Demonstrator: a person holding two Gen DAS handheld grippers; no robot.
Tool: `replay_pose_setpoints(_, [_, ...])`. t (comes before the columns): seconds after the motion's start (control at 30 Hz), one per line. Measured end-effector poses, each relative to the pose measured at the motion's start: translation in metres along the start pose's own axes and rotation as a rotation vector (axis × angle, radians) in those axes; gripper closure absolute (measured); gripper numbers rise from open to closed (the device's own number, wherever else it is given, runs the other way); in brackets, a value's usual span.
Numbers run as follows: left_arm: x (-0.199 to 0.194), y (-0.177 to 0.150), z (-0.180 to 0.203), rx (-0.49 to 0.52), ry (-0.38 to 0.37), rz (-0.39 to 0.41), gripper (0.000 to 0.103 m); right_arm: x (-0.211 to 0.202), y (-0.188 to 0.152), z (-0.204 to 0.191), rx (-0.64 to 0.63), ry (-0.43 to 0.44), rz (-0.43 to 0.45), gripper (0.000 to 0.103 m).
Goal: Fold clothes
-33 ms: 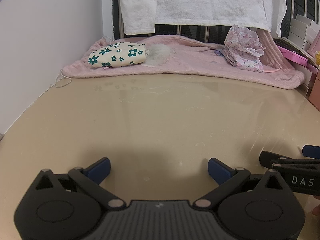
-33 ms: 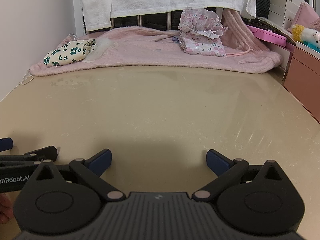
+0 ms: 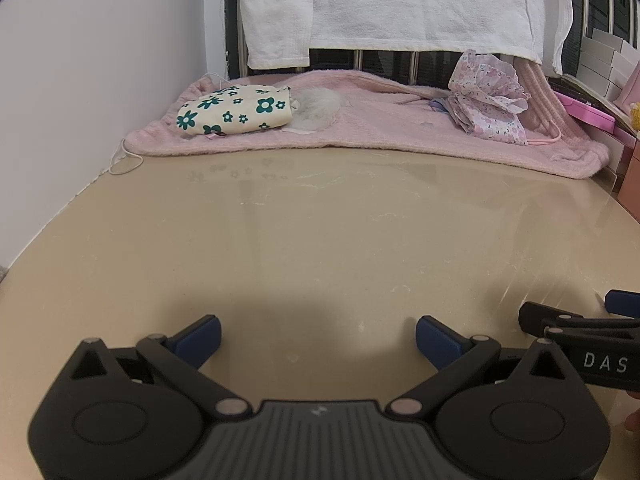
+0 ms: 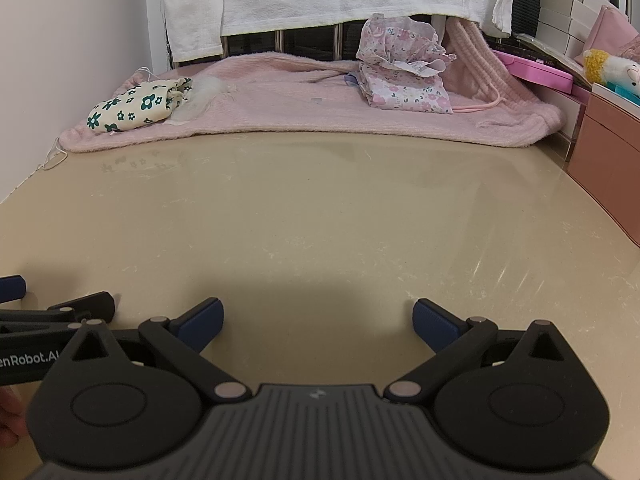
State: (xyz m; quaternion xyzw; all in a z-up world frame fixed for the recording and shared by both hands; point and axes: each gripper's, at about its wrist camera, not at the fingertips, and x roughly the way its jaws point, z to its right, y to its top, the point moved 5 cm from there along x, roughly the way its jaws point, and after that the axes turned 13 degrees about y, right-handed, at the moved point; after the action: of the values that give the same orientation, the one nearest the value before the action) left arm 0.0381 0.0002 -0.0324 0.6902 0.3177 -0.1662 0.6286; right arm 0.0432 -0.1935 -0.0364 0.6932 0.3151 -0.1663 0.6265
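A folded cream garment with green flowers (image 3: 236,110) (image 4: 136,108) lies at the back left on a pink fleece blanket (image 3: 380,128) (image 4: 280,108). A crumpled pink floral garment (image 3: 488,108) (image 4: 400,68) sits at the back right of that blanket. My left gripper (image 3: 318,338) hovers low over the near part of the beige table (image 3: 320,240), open and holding nothing. My right gripper (image 4: 316,322) is beside it to the right, also open and empty. Both are far from the clothes.
A white towel (image 3: 400,4) hangs over a rail behind the blanket. A white wall (image 3: 100,80) bounds the left side. Pink boxes (image 4: 600,152), white boxes and a plush toy (image 4: 608,68) stand at the right. A white cord (image 3: 124,160) lies by the blanket's left corner.
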Motion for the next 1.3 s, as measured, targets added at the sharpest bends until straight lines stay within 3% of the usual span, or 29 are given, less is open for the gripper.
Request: replay_pose_setpoints(1.3, [0.0000,-0.0005,0.0015,0.000,0.004,0.000,0.000,0.0005,-0.0010,0.0001,0.003,-0.002,0.001,0.001])
